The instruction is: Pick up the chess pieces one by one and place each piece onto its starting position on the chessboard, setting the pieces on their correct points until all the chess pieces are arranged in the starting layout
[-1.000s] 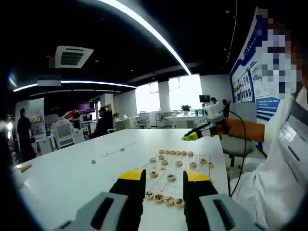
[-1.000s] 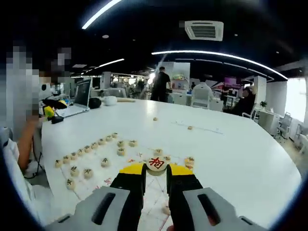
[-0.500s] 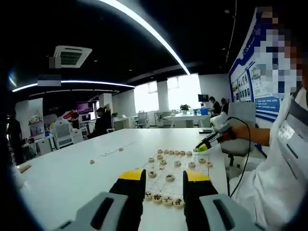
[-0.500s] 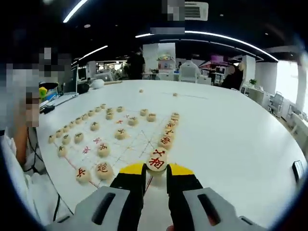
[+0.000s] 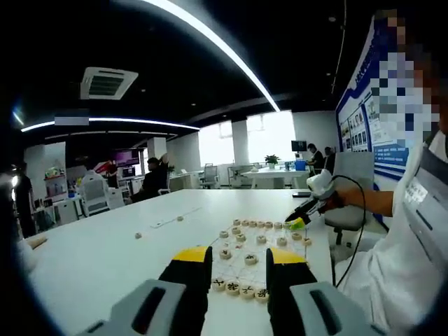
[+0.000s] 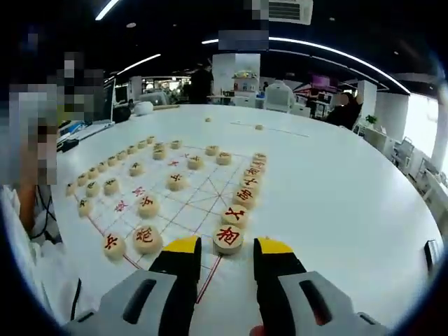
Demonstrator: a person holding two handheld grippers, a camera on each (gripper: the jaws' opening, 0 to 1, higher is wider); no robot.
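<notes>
While right gripper (image 6: 223, 246), jaws spread, flanks red cannon piece (image 6: 228, 236) on chessboard (image 6: 189, 210): withdraw straight, avoiding nudges. Left gripper (image 5: 238, 260): jaws apart, empty.

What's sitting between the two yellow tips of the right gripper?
In the right gripper view, a round wooden chess piece with a red character lies on the chessboard between the open jaws of the right gripper, at the near end of a row of pieces.

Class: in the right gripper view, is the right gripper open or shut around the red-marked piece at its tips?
Open: the right gripper has visible gaps beside the red-marked piece, which lies flat on the chessboard.
</notes>
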